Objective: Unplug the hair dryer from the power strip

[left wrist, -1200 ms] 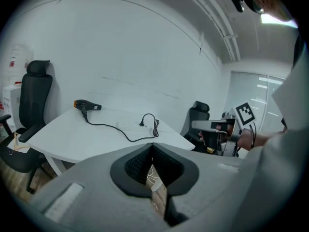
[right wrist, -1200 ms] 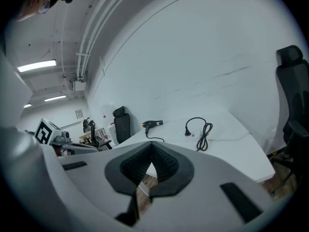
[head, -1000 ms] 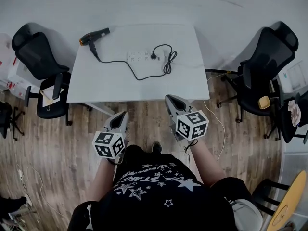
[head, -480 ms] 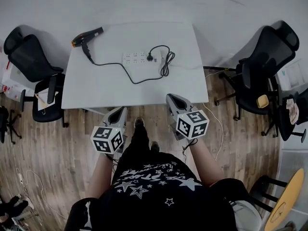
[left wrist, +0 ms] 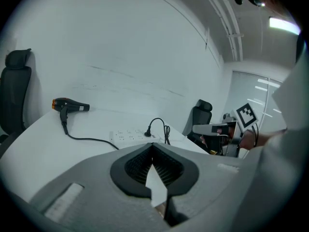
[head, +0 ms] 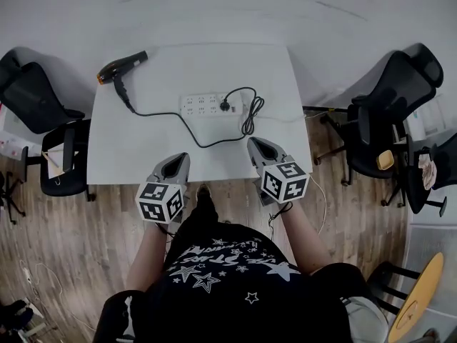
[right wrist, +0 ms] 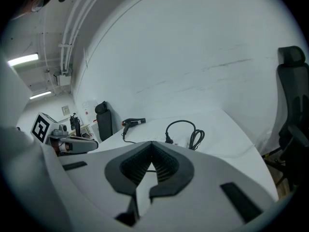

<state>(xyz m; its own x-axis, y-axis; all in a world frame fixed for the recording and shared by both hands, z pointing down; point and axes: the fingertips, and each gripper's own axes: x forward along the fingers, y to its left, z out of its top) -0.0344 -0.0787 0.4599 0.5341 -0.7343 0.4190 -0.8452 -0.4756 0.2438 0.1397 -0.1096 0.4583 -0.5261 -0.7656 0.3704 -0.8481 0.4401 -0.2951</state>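
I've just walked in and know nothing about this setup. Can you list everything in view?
table: one, white, centre
hair dryer: one, black with orange end, table's far left corner
power strip: one, white, mid-table
plug: one, black, in the strip
cord: one, black, dryer to plug, slack bundled by the strip's right end
office chairs: at least two, black, either side of the table
floor: brown wood pattern
person's top: black, star print
left gripper: grey, marker cube, jaws together, empty, at the table's near edge
right gripper: same, jaws together, empty
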